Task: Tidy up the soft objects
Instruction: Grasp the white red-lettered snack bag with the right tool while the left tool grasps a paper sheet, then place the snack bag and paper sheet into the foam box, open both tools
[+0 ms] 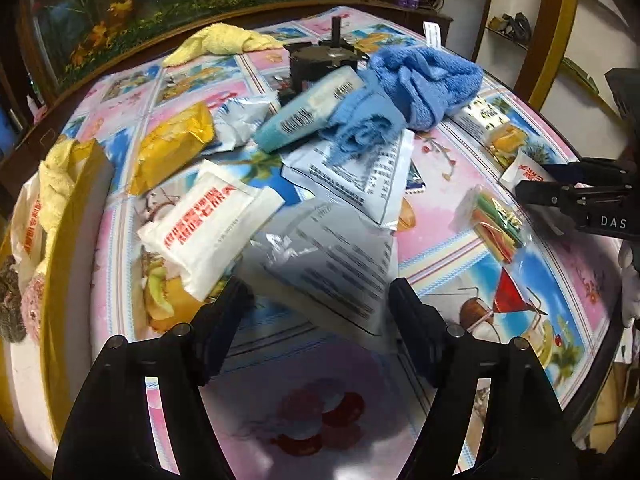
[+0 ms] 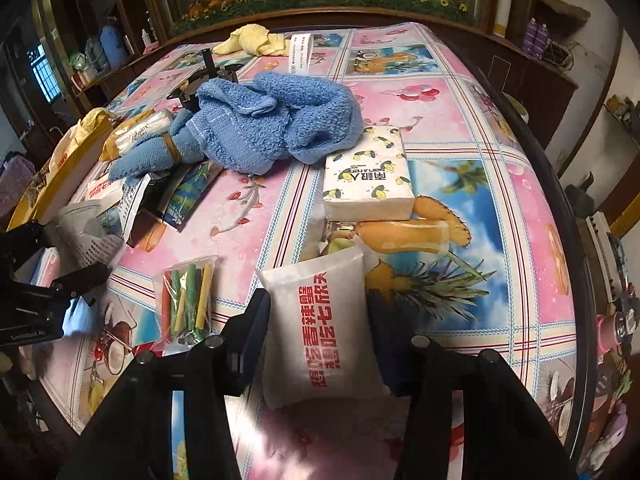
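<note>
My left gripper [image 1: 320, 300] is open over a grey plastic mailer bag [image 1: 320, 264] whose near edge lies between the fingers. A white tissue pack with red print [image 1: 208, 228] lies just left of it. My right gripper [image 2: 316, 320] is shut on another white pack with red print [image 2: 316, 328]. A blue towel [image 2: 276, 120] is heaped mid-table, also in the left wrist view [image 1: 424, 84]. A yellow towel [image 1: 224, 42] lies at the far edge. A lemon-print tissue pack [image 2: 366, 176] lies ahead of the right gripper.
A yellow-rimmed box [image 1: 68, 216] with a yellow cloth stands at the left. A bag of coloured sticks [image 2: 186, 300], a yellow packet [image 1: 172, 148], printed pouches [image 1: 360, 176] and a black metal part [image 1: 320, 60] lie on the patterned tablecloth [image 2: 460, 128].
</note>
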A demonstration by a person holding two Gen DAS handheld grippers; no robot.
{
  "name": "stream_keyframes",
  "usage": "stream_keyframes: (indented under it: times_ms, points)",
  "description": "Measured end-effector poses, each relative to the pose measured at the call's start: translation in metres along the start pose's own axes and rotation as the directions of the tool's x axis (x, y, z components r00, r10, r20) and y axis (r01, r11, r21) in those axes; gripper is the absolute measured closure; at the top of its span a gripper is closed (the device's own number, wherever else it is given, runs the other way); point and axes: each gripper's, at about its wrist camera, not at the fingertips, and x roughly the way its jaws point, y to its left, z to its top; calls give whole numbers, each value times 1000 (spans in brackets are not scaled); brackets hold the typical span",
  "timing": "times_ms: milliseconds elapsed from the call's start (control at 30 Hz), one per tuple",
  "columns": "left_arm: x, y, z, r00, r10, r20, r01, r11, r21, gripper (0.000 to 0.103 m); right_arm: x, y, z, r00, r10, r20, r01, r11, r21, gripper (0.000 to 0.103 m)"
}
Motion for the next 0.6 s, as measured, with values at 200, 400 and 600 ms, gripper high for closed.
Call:
stream_keyframes:
  times_ms: [200,400,600]
  points:
    - [-16,1,-7,991,-134,20,135,991,-21,88,-12,-5,-8,998,61,20,-62,997,52,57]
    - [-58,28,-13,961,-245,126,262,954,-147,91,-33,7,-5,992,106,65,-109,993,49,57]
    - [-124,87,-29,938,-213,273,287,919,-270,90,-53,48,19,965,240,110,-240,971,-6,58]
